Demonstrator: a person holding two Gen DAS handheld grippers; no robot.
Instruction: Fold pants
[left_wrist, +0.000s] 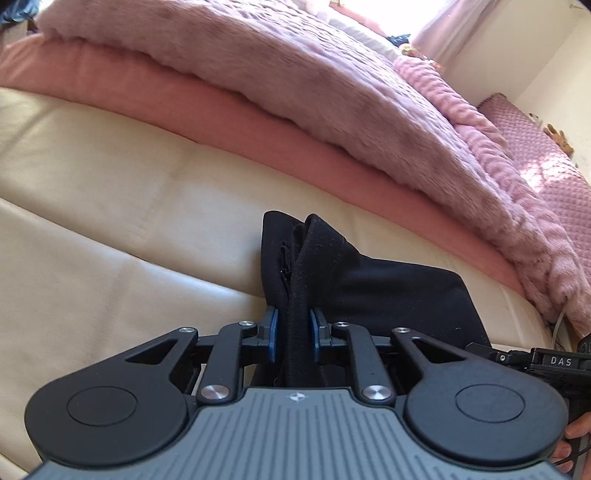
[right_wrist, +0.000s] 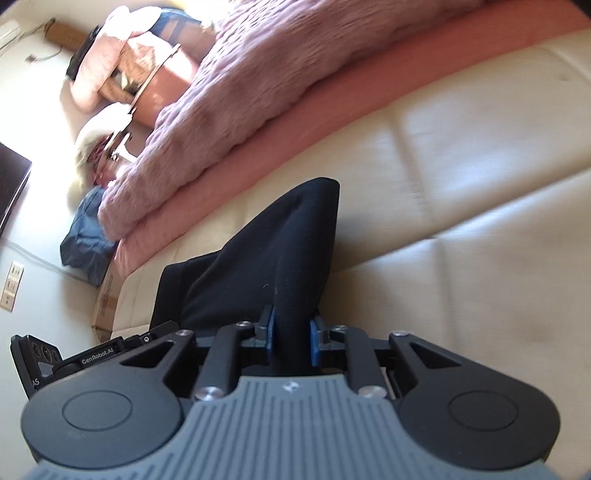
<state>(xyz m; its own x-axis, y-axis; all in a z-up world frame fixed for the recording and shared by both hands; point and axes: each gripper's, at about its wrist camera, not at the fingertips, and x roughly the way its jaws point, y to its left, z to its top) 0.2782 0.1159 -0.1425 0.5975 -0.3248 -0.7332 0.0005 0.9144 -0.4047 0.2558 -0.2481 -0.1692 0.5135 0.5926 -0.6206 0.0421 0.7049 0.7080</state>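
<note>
The black pants (left_wrist: 388, 295) lie on the cream bed edge (left_wrist: 110, 221), right next to the pink sheet (left_wrist: 229, 110) w/ a fluffy pink blanket (left_wrist: 295, 62) on top of it.

The left gripper (left_wrist: 294, 328) is clenched on the pants: the blue pads (left_wrist: 272, 328) squeeze a bunched-up bit w/ a thick band, and the cloth sticks up past the tips. The rest of the pants spreads off to the right in this view.

The right gripper (right_wrist: 291, 334) is also pinching the pants (right_wrist: 266, 251), its blue pads (right_wrist: 314, 341) tight on a fold of black cloth. From there the cloth runs up to a rounded end on the cream part (right_wrist: 461, 184).

In the left wrist view the other tool shows at the right edge, w/ a bit of a hand (left_wrist: 574, 439) under it. The right wrist view is a bit blurry.
</note>
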